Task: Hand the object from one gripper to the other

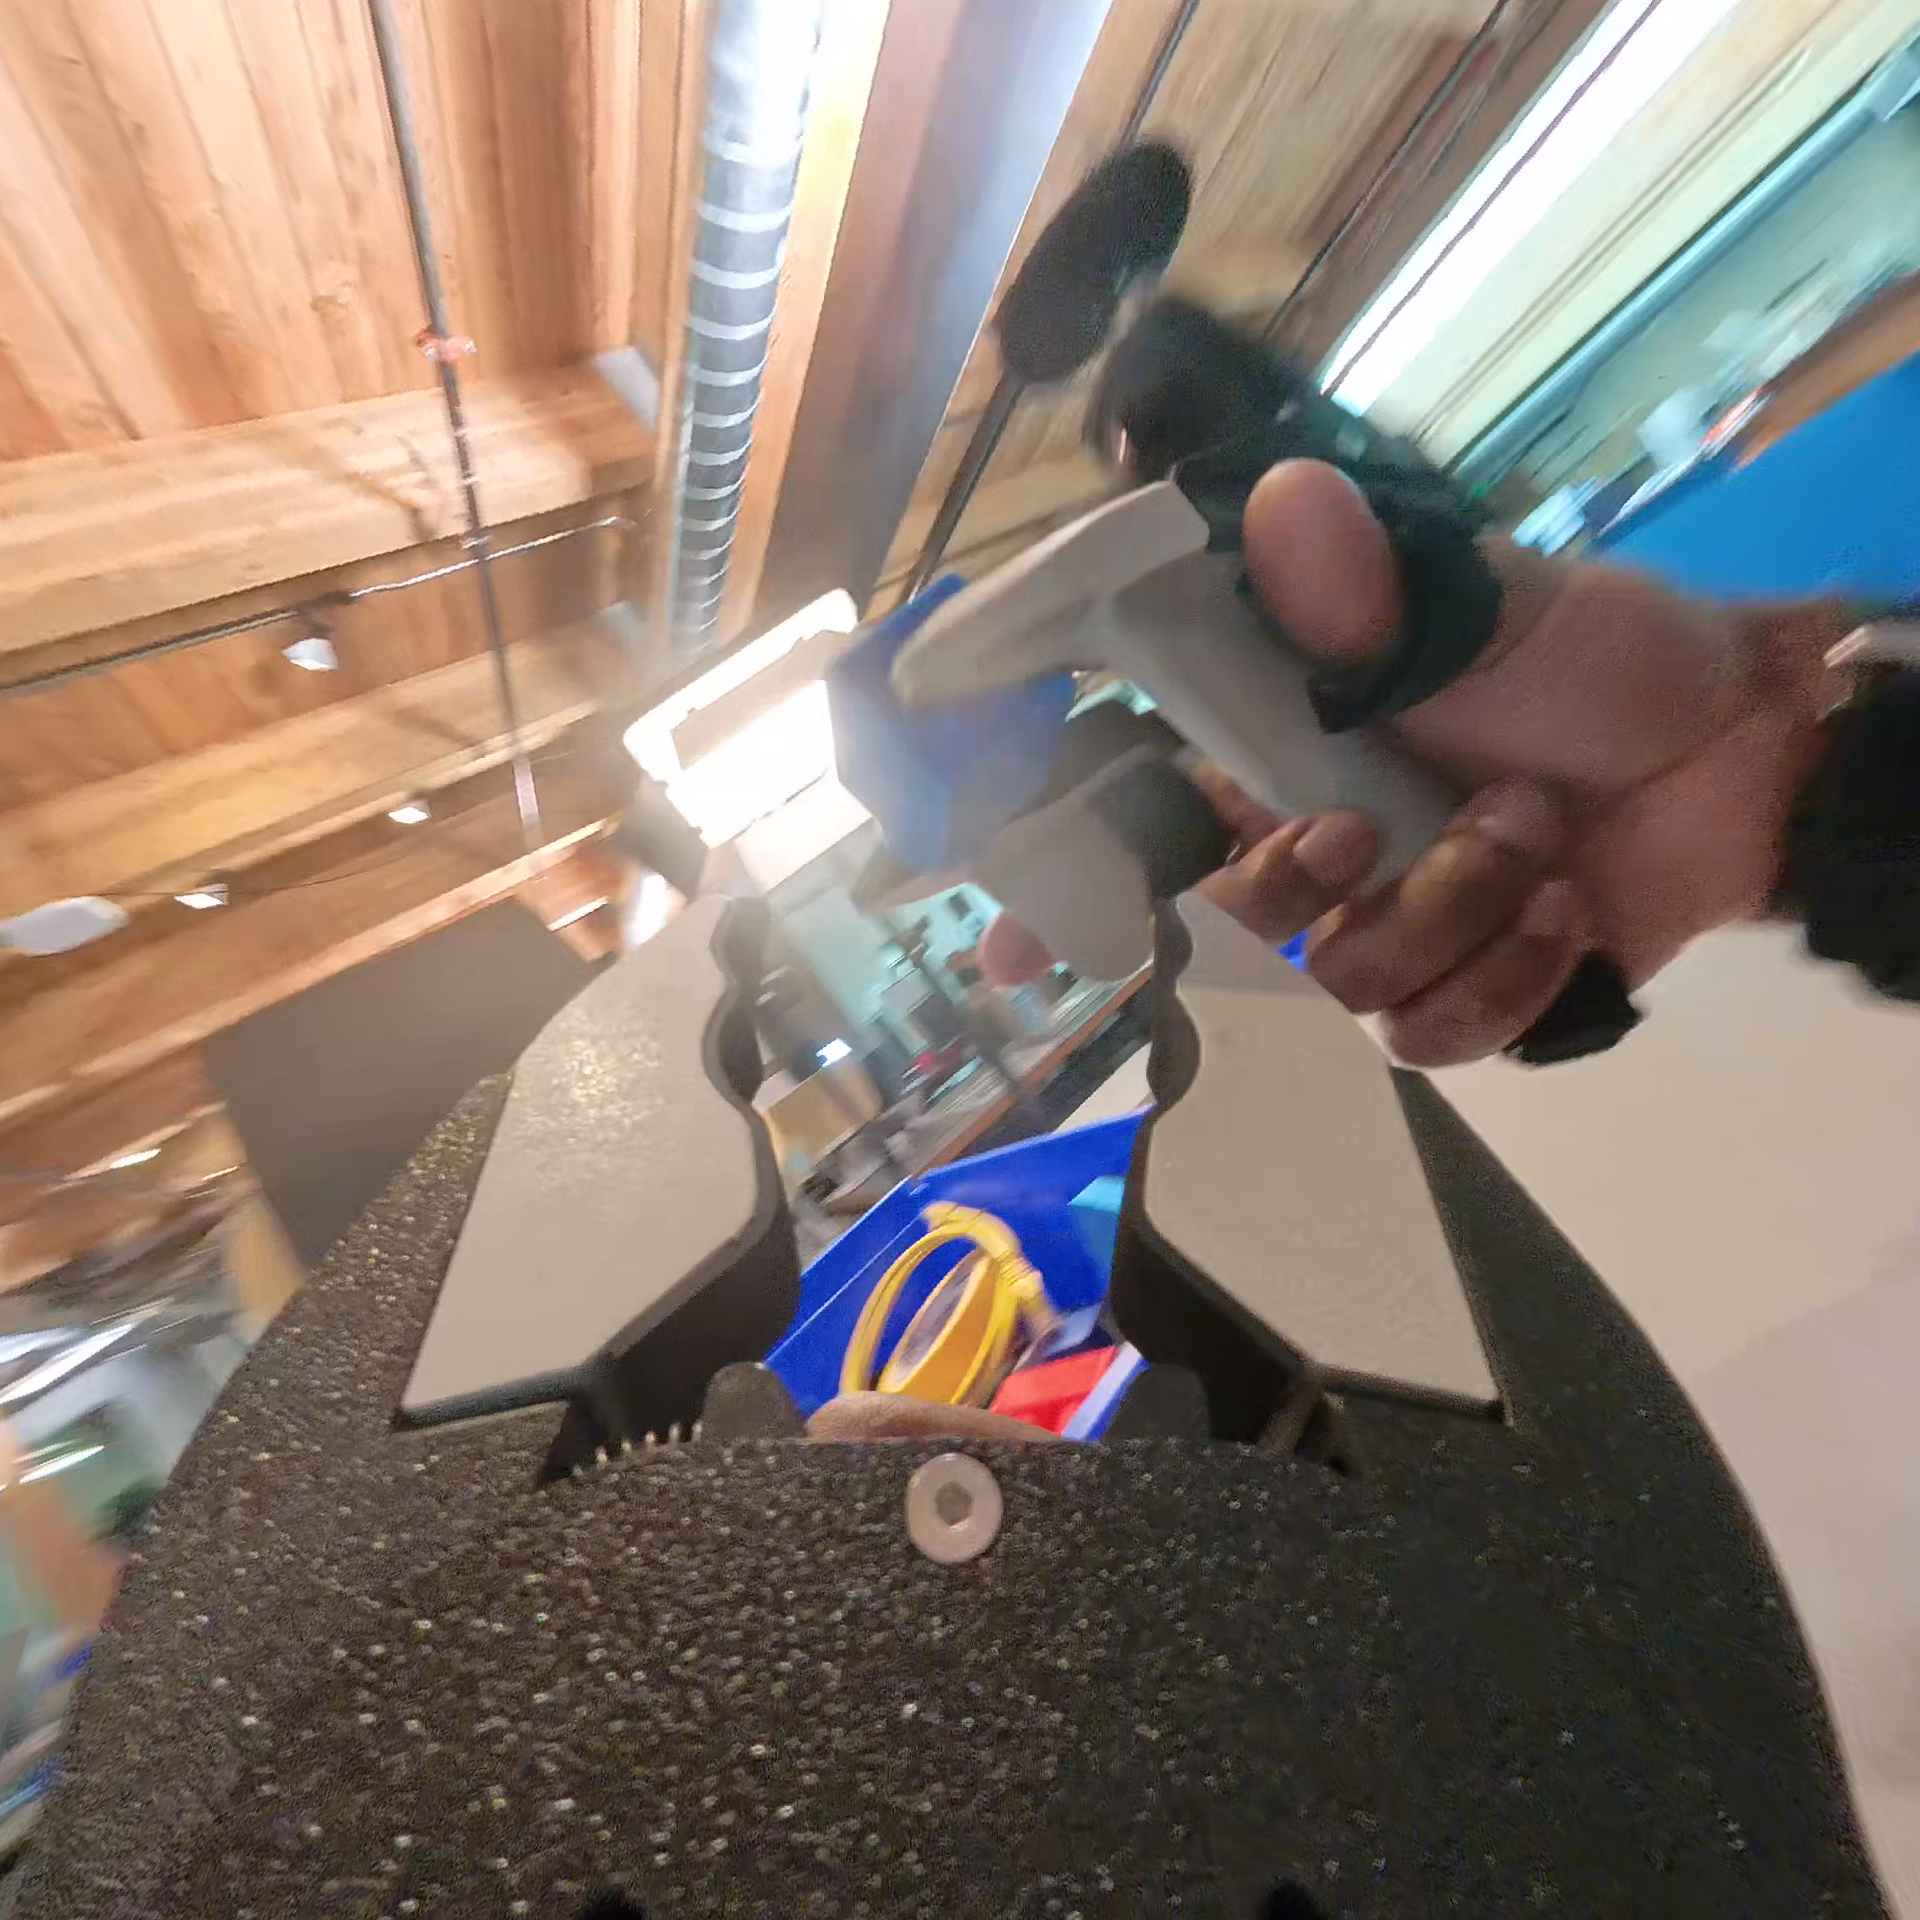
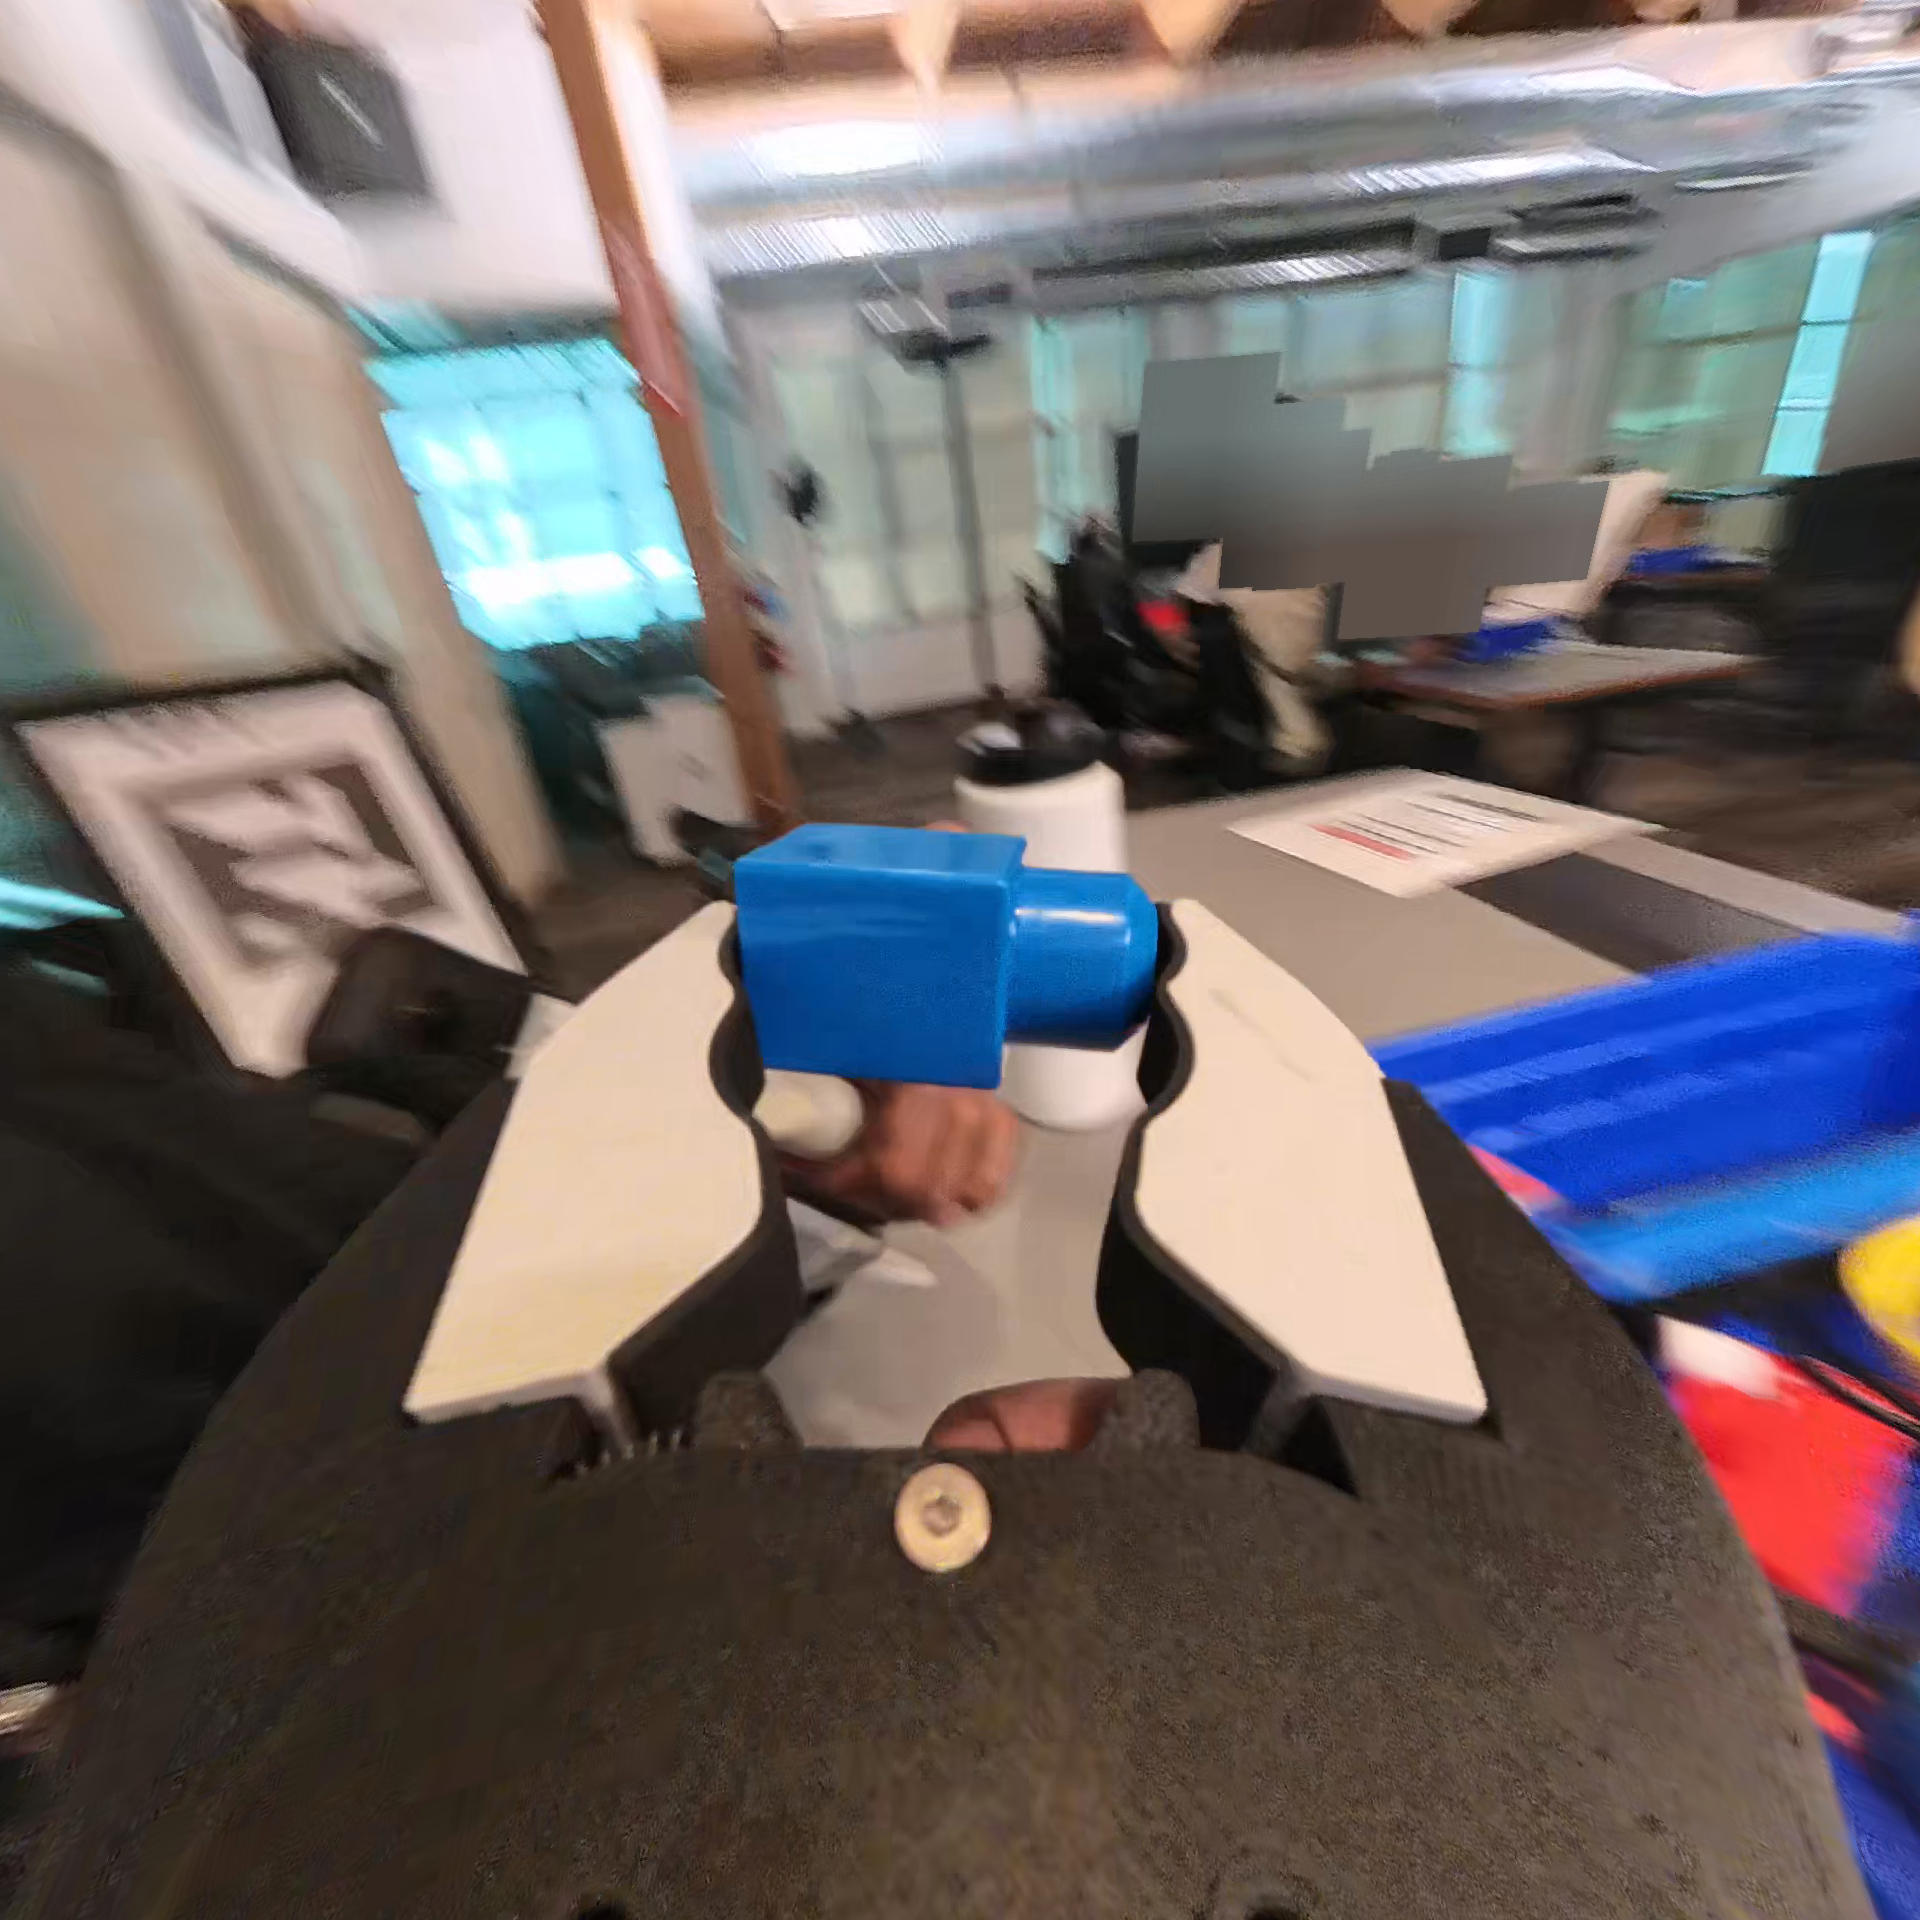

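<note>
Left wrist view: left gripper (image 1: pixel 951 997) spread wide, nothing between its fingers. Right gripper (image 1: pixel 940 831) sits just ahead and above, held by a hand (image 1: pixel 1538 790), carrying the blue block (image 1: pixel 925 769). Blue bin (image 1: pixel 1039 1195) with a yellow ring (image 1: pixel 945 1309) lies below.

Right wrist view: right gripper (image 2: pixel 945 987) clamps the blue block (image 2: pixel 935 956) at its tips, block's long axis running crosswise, finger to finger. Left gripper likely needs to close on the exposed boxy end; both views blurred, alignment uncertain
</note>
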A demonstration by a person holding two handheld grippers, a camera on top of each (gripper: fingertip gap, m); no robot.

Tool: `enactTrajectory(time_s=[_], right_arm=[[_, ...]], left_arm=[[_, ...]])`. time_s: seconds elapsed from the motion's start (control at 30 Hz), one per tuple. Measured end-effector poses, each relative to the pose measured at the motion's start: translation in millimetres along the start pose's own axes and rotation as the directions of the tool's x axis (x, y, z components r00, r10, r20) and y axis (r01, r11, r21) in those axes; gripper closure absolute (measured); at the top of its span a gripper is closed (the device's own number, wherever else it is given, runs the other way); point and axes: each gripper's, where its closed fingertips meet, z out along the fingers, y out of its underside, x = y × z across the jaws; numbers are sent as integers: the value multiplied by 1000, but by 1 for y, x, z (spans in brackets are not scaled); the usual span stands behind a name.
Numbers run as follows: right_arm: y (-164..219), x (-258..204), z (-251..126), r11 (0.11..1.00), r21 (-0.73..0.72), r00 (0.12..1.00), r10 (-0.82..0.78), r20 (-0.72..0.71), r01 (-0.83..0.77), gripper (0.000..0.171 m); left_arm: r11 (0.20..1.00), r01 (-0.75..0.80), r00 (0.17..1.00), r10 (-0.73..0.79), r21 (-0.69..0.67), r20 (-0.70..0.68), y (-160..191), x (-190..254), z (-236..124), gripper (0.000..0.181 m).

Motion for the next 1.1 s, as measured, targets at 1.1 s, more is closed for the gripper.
enactTrajectory(time_s=[1.1], right_arm=[[23, 1, 42, 870, 241, 902, 407, 143, -430, 99]], left_arm=[[990, -89, 955, 116, -107, 274, 9, -27, -4, 134]])
